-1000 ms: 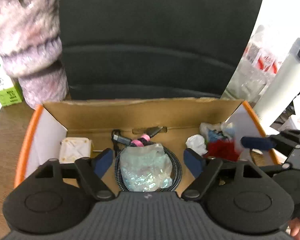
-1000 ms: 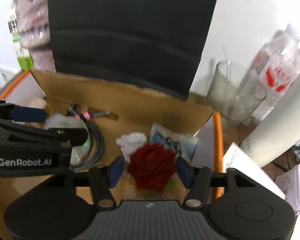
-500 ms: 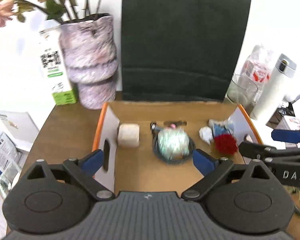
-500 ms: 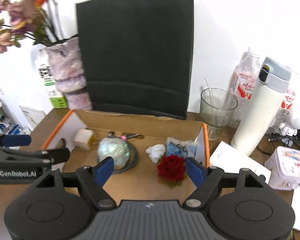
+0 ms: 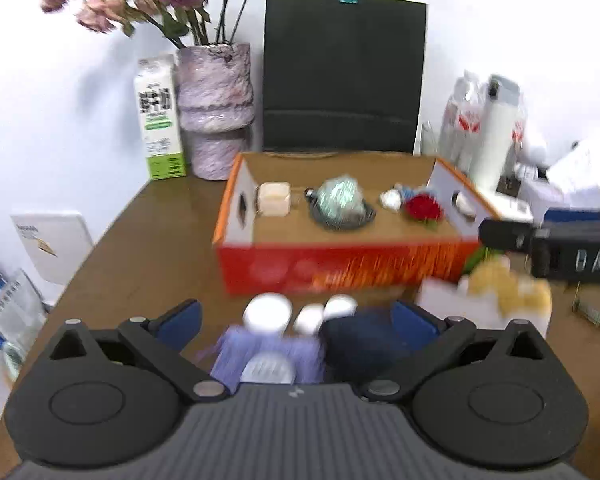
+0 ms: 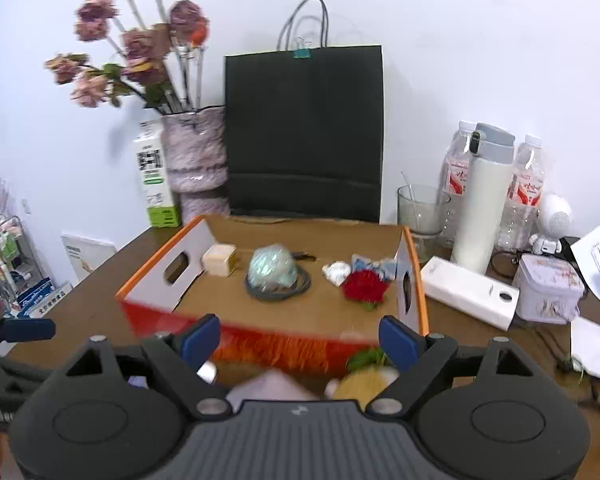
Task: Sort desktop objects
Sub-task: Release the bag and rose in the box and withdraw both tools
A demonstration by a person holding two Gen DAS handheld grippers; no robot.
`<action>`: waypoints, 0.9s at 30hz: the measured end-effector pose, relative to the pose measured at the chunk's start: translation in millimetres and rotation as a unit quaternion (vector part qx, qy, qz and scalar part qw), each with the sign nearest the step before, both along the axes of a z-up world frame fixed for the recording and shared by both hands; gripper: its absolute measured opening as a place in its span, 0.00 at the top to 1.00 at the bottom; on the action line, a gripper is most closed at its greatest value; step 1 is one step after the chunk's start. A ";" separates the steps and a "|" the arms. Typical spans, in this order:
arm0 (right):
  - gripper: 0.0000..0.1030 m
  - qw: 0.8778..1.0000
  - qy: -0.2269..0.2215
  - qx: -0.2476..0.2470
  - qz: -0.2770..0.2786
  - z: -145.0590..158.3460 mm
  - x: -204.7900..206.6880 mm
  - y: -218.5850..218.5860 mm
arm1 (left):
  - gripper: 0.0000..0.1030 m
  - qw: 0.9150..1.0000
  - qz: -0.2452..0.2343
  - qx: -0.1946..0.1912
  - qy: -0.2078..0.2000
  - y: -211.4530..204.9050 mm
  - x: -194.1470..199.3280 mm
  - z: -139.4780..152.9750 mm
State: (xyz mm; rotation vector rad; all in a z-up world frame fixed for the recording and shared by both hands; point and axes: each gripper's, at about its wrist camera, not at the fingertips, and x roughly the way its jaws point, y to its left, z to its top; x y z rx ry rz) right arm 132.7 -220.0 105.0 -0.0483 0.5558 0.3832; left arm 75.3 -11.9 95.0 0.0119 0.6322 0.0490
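An orange cardboard box [image 5: 340,268] [image 6: 168,280] sits on the brown desk. It holds a cream cube [image 5: 274,199], a shiny teal wrapper on a coiled cable [image 5: 342,202] [image 6: 274,268], crumpled paper [image 6: 337,272] and a red rose [image 5: 423,207] [image 6: 366,285]. My left gripper [image 5: 296,320] is open in front of the box, above blurred purple, white and dark objects [image 5: 268,344]. My right gripper [image 6: 300,338] is open in front of the box, over a blurred yellow flower [image 6: 360,386].
A black paper bag [image 6: 304,136], a purple vase of dried roses [image 5: 216,104] and a milk carton [image 5: 158,116] stand behind the box. Right of it stand a glass [image 6: 422,208], a white thermos [image 6: 482,196], water bottles, a white box [image 6: 468,292] and a tin [image 6: 548,288].
Both grippers have pulled back out of the box toward the desk's front. The wrapper and the rose, between the jaws before, now lie in the box.
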 end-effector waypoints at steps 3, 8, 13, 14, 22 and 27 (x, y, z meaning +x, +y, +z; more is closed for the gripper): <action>0.17 1.000 -0.005 0.009 0.003 -16.6 -38.4 -7.3 | 0.00 1.000 0.015 -0.003 -0.017 3.7 -43.8 -20.4; 0.16 1.000 0.006 0.000 -0.001 -49.6 -96.3 -13.9 | 0.00 0.998 0.041 -0.031 -0.039 15.2 -105.1 -41.4; 0.16 1.000 0.012 -0.012 0.004 -83.7 -156.2 -20.5 | 0.00 0.997 0.049 -0.022 -0.057 15.9 -150.5 -53.8; 0.16 1.000 0.011 -0.011 0.000 -89.1 -167.9 -22.9 | 0.00 0.997 0.049 -0.023 -0.056 14.8 -158.2 -56.6; 0.16 1.000 -0.021 0.004 -0.014 -95.2 -236.2 -45.4 | 0.00 0.995 0.024 0.015 -0.094 -3.3 -206.7 -61.8; 0.16 0.999 -0.032 -0.002 -0.025 -89.3 -241.5 -49.8 | 0.00 0.995 0.002 0.015 -0.099 -12.8 -207.7 -59.6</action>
